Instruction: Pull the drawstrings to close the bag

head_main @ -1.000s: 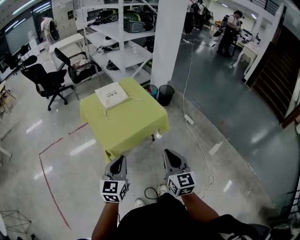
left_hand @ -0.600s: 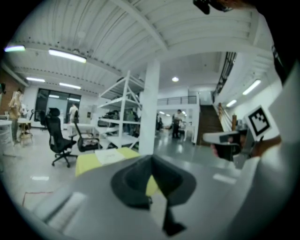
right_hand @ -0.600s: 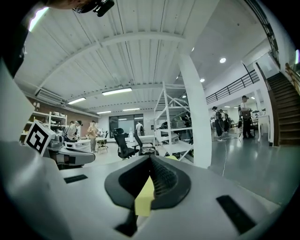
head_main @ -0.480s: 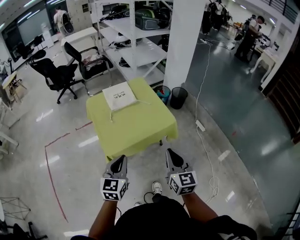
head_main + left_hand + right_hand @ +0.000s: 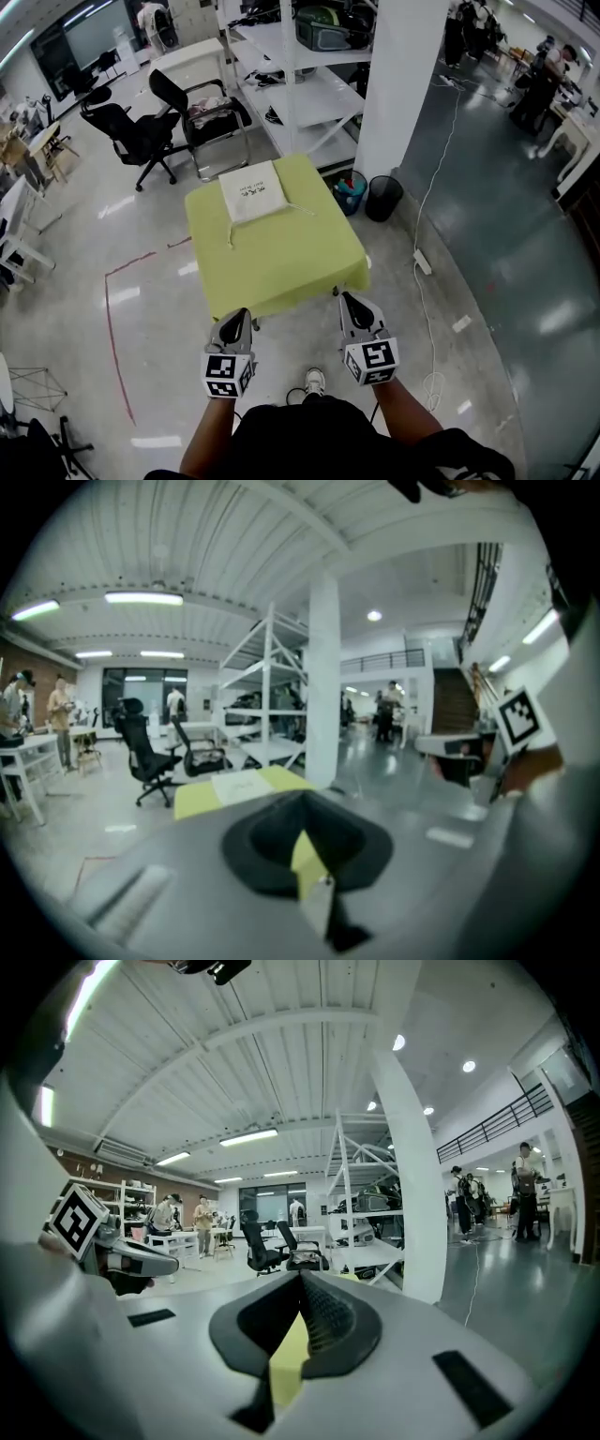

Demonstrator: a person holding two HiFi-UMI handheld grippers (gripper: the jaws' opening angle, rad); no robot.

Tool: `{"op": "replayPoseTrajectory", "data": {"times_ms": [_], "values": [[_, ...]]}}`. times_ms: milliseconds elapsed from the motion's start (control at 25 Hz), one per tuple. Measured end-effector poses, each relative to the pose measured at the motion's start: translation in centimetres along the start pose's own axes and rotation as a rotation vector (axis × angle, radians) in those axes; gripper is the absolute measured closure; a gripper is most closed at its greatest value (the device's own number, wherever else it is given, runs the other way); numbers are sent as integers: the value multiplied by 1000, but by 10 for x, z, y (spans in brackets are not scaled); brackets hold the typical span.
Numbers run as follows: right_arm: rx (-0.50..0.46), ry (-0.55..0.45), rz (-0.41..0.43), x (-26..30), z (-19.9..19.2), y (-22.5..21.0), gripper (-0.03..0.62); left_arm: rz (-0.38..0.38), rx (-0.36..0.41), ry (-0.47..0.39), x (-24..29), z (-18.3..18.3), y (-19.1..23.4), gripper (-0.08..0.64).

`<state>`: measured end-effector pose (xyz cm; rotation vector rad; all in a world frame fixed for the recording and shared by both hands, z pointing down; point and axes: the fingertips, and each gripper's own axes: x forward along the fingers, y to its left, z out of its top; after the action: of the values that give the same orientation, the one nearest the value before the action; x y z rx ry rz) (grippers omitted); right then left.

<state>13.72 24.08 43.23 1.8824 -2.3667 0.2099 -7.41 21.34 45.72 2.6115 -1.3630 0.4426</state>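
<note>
A flat white drawstring bag lies at the far side of a table draped in yellow-green cloth. Its thin cords trail onto the cloth, one toward me and one to the right. Both grippers hang side by side just short of the table's near edge, well apart from the bag. The left gripper is shut and holds nothing, and so is the right gripper. From the left gripper view the bag shows far ahead, beyond the closed left gripper. The right gripper in its own view is also closed.
Behind the table stand a white pillar, metal shelving, two bins and black office chairs. A white cable runs along the floor at the right. Red tape marks the floor at the left. People stand far off.
The table and bag have come closer and sit lower in the head view. Both grippers have moved forward to the table's near edge, still shut.
</note>
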Motion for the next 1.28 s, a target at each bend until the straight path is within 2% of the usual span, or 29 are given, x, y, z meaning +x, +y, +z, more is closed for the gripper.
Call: {"op": "replayPoseTrajectory", "data": {"times_ms": [200, 560, 800, 960, 1280], "values": [[11, -8, 35, 10, 1, -12, 588, 37, -4, -1, 14, 4, -1, 558], [42, 28, 82, 27, -1, -17, 588, 51, -24, 12, 28, 5, 0, 559], [-65, 7, 113, 54, 15, -15, 588, 80, -37, -13, 50, 5, 21, 559], [-220, 4, 121, 87, 28, -9, 588, 87, -61, -13, 71, 9, 42, 559], [-267, -5, 102, 160, 51, -10, 588, 81, -74, -20, 117, 31, 88, 559]]}}
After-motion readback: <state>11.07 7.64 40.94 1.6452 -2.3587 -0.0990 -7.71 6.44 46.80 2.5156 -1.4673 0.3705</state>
